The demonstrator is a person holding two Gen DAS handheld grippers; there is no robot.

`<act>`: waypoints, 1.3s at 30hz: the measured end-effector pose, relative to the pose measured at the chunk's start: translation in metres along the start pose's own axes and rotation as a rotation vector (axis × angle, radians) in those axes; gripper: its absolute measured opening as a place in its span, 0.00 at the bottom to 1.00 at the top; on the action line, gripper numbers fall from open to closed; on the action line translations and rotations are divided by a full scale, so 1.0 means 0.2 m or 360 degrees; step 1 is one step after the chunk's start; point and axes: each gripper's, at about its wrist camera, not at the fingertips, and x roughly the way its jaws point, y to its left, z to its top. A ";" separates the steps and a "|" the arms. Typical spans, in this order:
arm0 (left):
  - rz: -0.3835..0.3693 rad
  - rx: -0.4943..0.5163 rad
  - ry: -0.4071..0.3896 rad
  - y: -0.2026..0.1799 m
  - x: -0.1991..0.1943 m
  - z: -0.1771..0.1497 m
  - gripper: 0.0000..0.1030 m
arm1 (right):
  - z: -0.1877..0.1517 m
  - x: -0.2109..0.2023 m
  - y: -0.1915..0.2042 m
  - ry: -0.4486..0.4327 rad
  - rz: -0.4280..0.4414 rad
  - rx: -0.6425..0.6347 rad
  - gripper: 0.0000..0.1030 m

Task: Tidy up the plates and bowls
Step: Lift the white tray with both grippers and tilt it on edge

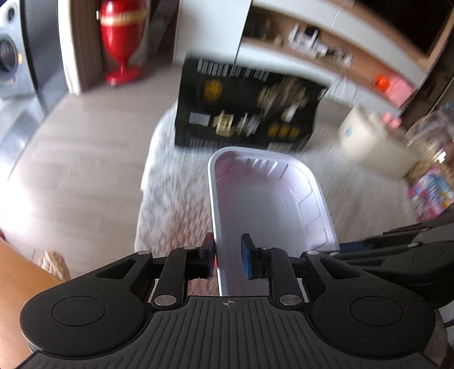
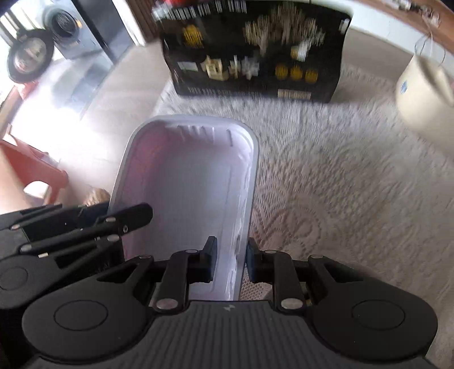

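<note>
A white plastic basket (image 1: 272,198) with slotted walls is held up over a pale rug; it looks empty inside. My left gripper (image 1: 228,254) straddles the basket's left rim, its left pad against the rim and its right pad inside with a gap. In the right wrist view my right gripper (image 2: 231,259) is shut on the right wall of the same basket (image 2: 187,181). The left gripper (image 2: 85,227) shows at the basket's left side, and the right gripper (image 1: 397,249) shows at the lower right of the left wrist view. No plates or bowls are visible.
A black printed cardboard box (image 1: 247,108) stands on the shaggy rug (image 2: 340,184) beyond the basket. A cream round container (image 2: 422,93) sits at the right. A red vase (image 1: 122,39), shelves (image 1: 326,48) and a washing machine (image 2: 65,22) are further back. A red stool (image 2: 34,167) is left.
</note>
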 end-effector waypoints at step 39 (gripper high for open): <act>-0.0500 0.0333 -0.0042 -0.55 -0.16 -0.29 0.21 | -0.59 -0.43 -0.64 -0.0378 0.0017 0.0149 0.21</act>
